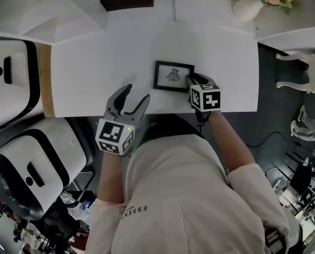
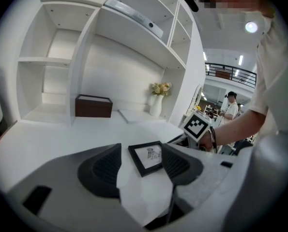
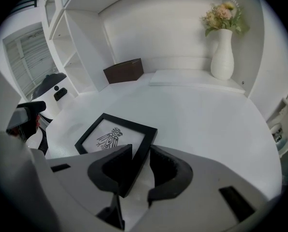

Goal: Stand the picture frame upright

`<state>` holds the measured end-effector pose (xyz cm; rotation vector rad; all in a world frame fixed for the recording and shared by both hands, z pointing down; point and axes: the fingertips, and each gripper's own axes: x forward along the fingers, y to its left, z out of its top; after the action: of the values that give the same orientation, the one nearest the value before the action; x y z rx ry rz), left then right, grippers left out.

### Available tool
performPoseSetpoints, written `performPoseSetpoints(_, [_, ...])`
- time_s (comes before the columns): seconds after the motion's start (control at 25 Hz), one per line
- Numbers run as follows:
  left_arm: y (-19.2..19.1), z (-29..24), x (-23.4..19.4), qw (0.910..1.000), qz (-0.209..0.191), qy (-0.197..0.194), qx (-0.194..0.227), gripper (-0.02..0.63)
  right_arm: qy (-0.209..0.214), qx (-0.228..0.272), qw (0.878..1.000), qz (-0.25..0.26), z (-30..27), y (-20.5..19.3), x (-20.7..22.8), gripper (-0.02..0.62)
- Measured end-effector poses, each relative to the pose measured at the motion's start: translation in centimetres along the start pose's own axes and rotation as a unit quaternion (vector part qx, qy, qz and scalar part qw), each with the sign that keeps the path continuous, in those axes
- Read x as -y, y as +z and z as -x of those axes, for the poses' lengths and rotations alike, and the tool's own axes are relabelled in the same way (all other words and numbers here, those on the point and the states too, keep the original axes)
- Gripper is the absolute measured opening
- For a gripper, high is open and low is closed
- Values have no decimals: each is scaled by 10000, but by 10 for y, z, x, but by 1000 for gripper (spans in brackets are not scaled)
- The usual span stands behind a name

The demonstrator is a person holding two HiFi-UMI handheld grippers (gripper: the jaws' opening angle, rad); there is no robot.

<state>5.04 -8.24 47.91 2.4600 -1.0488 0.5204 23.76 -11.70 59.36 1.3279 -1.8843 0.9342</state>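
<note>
On the table (image 1: 93, 62), near its front edge, the frame (image 1: 173, 76) lies flat, picture side up. The right gripper (image 1: 191, 80), over the same table edge, has its jaws clamped on the frame's right bar. The left gripper (image 1: 135, 93) hangs at the table's front edge, jaws wide apart and empty.

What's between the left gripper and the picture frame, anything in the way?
Nothing visible. Only bare table lies between the open left gripper and the picture frame, which lies flat. The right gripper is closed on the frame's right edge, on the far side.
</note>
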Motion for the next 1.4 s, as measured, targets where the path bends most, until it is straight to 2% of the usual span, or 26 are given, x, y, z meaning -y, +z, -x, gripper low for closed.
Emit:
performPoseSetpoints(0.32, [-28, 23, 16, 9998, 62, -30, -185, 255, 87, -35, 9998, 150, 13, -27, -21, 124])
performPoseSetpoints(0.88, [-84, 52, 50, 9980, 493, 15, -399, 253, 340, 57, 9982, 488, 33, -66, -47, 124])
performPoseSetpoints(1.16, [-110, 47, 75, 9912, 1197, -321, -454, 253, 531, 60, 9962, 693, 38, -74, -44, 124])
performPoseSetpoints(1.28, [-122, 37, 76, 9843, 1633, -455, -488, 253, 644, 55, 9944, 835, 39, -76, -43, 124])
performPoseSetpoints(1.4, [-132, 26, 73, 9738, 2145, -539, -533, 253, 791, 17, 9917, 1012, 40, -77, -44, 124])
